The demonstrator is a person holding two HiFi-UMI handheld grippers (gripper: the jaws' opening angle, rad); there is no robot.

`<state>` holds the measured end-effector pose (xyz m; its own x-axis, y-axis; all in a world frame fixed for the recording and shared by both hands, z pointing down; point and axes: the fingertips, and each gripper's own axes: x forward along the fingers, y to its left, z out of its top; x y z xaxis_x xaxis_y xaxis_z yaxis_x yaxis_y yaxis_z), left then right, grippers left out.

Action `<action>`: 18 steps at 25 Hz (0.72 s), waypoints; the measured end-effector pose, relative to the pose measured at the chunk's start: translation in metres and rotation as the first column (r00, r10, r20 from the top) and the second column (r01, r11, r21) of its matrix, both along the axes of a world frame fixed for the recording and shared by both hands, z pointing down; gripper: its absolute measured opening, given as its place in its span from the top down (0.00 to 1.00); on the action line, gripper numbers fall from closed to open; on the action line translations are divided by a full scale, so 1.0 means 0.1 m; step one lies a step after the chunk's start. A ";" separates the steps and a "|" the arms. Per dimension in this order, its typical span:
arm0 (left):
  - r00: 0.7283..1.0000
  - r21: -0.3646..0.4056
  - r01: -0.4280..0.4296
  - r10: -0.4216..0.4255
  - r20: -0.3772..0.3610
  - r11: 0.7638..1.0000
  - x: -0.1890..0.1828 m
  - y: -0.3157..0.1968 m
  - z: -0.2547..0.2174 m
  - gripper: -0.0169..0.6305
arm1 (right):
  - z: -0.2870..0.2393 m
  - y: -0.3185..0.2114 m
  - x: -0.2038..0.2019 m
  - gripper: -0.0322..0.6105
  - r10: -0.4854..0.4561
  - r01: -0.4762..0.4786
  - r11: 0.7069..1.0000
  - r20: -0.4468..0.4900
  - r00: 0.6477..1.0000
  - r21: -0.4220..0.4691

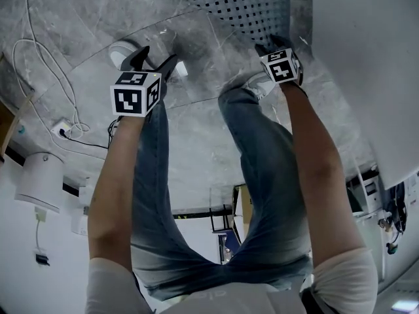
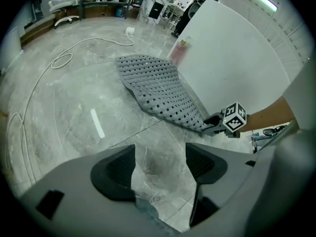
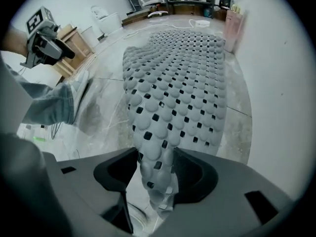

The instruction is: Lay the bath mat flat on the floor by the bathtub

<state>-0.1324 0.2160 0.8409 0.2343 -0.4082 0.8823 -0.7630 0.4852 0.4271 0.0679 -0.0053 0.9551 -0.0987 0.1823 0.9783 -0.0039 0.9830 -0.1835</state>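
Note:
The grey perforated bath mat (image 3: 182, 78) lies along the marble floor beside the white bathtub wall (image 3: 284, 93), its left edge humped up. My right gripper (image 3: 155, 169) is shut on the mat's near corner, which fills the gap between the pads. In the head view the mat (image 1: 236, 5) sits at the top, with the right gripper (image 1: 273, 44) at its near edge. My left gripper (image 2: 160, 164) is open over bare floor, with nothing between its pads. It hovers to the left of the mat (image 2: 158, 90), in the head view (image 1: 156, 61) above a white shoe.
White cables (image 2: 59, 60) and a power strip (image 2: 130, 31) lie on the floor to the left of the mat. A pink container (image 3: 232, 23) stands by the tub at the mat's far end. The person's jeans legs (image 1: 262, 169) and shoes stand near the mat's near end.

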 end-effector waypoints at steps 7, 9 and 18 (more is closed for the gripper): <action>0.999 0.002 -0.020 0.020 -0.028 1.000 0.08 0.02 0.02 0.45 | -0.28 -0.06 -0.11 0.75 0.016 -0.003 0.973 0.053 0.998 -0.232; 0.999 0.016 -0.022 0.023 -0.041 1.000 0.08 -0.05 0.04 0.45 | -0.43 -0.06 -0.17 0.78 0.025 -0.002 0.950 0.069 0.997 -0.313; 0.999 0.133 -0.039 0.036 0.025 0.990 -0.41 -0.59 0.64 0.44 | -0.75 -0.17 -0.29 0.84 0.008 0.054 0.888 0.132 0.991 -0.457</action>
